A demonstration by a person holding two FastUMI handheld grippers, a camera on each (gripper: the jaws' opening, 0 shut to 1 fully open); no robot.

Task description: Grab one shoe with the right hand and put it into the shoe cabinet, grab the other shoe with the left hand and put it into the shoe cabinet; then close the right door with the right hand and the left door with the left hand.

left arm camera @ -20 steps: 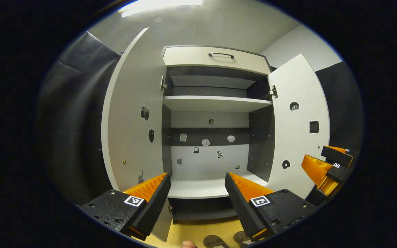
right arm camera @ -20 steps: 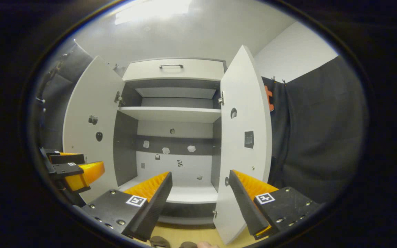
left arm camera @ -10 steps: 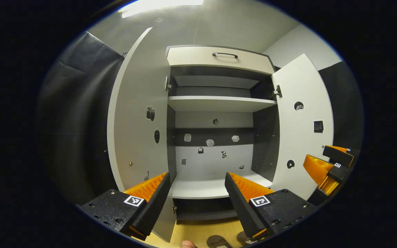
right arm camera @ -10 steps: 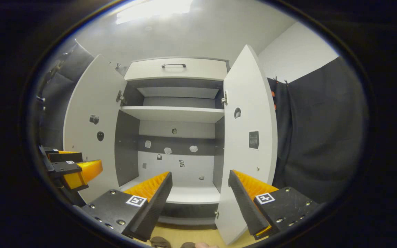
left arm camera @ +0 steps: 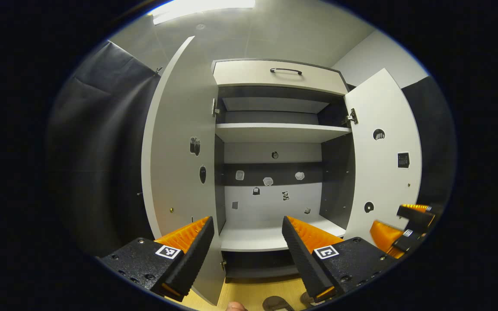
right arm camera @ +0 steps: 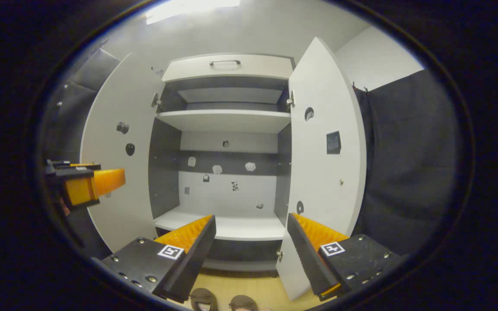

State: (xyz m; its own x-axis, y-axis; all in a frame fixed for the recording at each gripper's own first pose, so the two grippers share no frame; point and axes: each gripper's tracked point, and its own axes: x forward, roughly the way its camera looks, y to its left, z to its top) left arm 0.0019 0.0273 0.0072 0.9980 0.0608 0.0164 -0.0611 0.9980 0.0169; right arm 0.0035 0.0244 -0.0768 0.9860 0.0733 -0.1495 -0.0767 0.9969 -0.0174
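Note:
The shoe cabinet (left arm camera: 275, 131) stands ahead with both doors swung wide and its shelves bare. Two dark shoes (left arm camera: 277, 303) lie on the wooden floor in front of it, at the bottom edge of the left gripper view. In the right gripper view the same pair of shoes (right arm camera: 202, 297) sits just below my fingers. My left gripper (left arm camera: 247, 220) is open and holds nothing, pointing at the lower shelf (left arm camera: 253, 237). My right gripper (right arm camera: 251, 218) is also open with nothing in it, above the shoes. Each gripper appears off to the side in the other's view: the right gripper (left arm camera: 398, 222) and the left gripper (right arm camera: 102, 175).
The left door (left arm camera: 180, 142) and right door (left arm camera: 383, 172) jut out toward me on either side of the opening. A drawer with a dark handle (left arm camera: 285, 70) tops the cabinet. Black cloth walls hang on both sides. The floor is light wood (right arm camera: 240, 287).
The right gripper has tipped downward, so the cabinet rose in its view and the shoes show more. In the left gripper view the cabinet slid slightly right and the right gripper dropped lower.

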